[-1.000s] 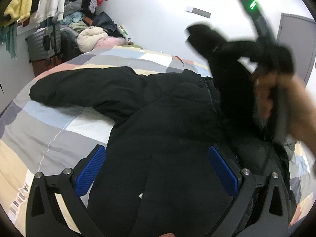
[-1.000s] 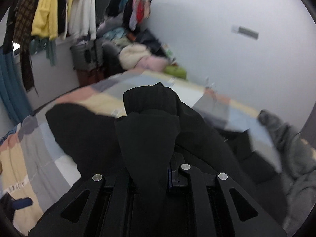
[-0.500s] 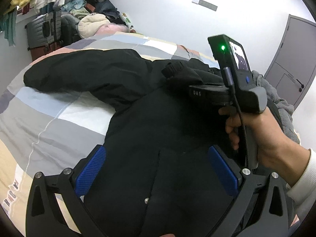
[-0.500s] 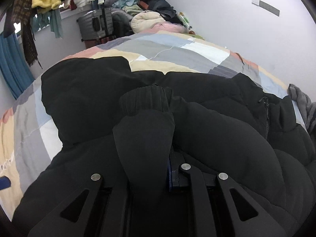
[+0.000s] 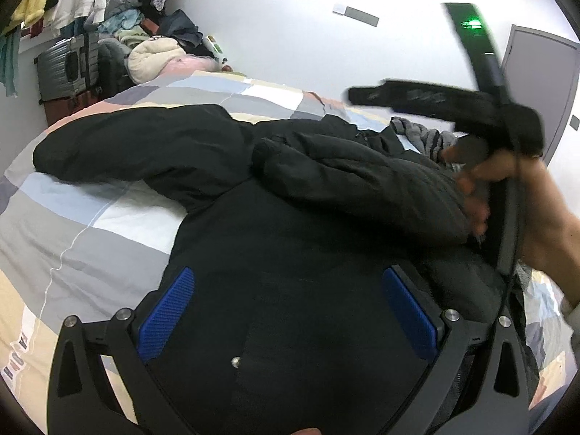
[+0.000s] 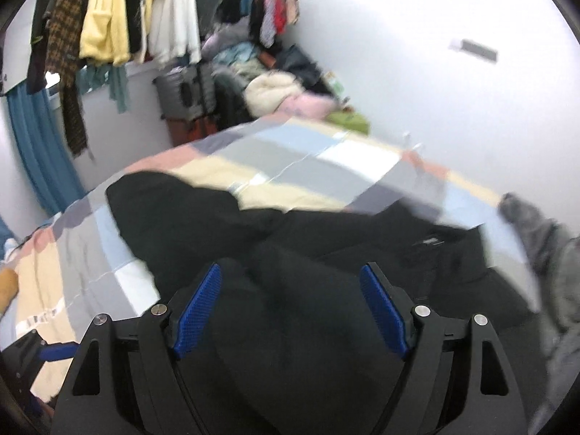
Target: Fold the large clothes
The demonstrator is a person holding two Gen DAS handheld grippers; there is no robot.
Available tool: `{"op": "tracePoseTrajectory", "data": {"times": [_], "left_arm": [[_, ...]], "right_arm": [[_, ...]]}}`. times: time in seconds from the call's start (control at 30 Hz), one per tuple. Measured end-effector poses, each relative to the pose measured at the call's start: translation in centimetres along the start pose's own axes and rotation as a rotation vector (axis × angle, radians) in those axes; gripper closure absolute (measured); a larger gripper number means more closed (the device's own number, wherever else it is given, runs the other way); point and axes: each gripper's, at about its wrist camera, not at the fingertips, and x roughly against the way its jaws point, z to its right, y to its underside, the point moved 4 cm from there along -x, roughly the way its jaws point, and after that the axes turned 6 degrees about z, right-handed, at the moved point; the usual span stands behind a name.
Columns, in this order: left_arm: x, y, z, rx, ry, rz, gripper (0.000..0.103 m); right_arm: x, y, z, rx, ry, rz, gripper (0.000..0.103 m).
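Observation:
A large black padded jacket [image 5: 290, 253] lies on a bed with a checked cover [image 5: 90, 217]. One sleeve [image 5: 127, 152] stretches out to the left. The other sleeve [image 5: 355, 188] lies folded across the jacket's chest. My left gripper [image 5: 288, 315] is open and empty just above the jacket's lower front. My right gripper [image 6: 290, 311] is open and empty above the folded sleeve [image 6: 308, 290]; in the left wrist view it [image 5: 435, 98] is lifted and blurred at the right, held by a hand.
A grey garment [image 6: 543, 246] lies at the bed's right side. A suitcase [image 5: 69, 65] and a heap of clothes [image 5: 156, 54] stand past the bed's far end. Hanging clothes [image 6: 108, 18] line the left wall. A door [image 5: 536, 83] is at the right.
My right gripper carried the sleeve across the jacket, opened and let it go, then lifted up and back. The sleeve now rests on the chest. My left gripper stayed open in place.

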Motion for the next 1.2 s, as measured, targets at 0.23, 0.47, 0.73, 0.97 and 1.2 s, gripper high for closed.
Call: {"op": "tracePoseTrajectory", "data": {"times": [0.23,0.47,0.73,0.97,1.2], "left_arm": [[1.0,0.0,2.2,-0.016,0.04,0.028,0.0],[1.3,0.5,3.8,-0.049,0.042,0.03,0.0],[1.0,0.5,4.8,-0.062,0.042,0.044,0.0],[1.0,0.6,5.1,-0.058,0.025,0.052,0.0],[1.1,0.2,6.0,-0.08,-0.014,0.084,0.0]], "right_arm": [[8.0,1.0,7.7,-0.068,0.165,0.095,0.025],[12.5,7.0,13.3,-0.129,0.251,0.078,0.025],[14.2,16.3,17.0,-0.21,0.294,-0.036,0.032],[11.9,20.6,18.8,-0.221,0.305,-0.158,0.037],[9.9,21.3,19.2,-0.193,0.359,-0.156,0.053]]}}
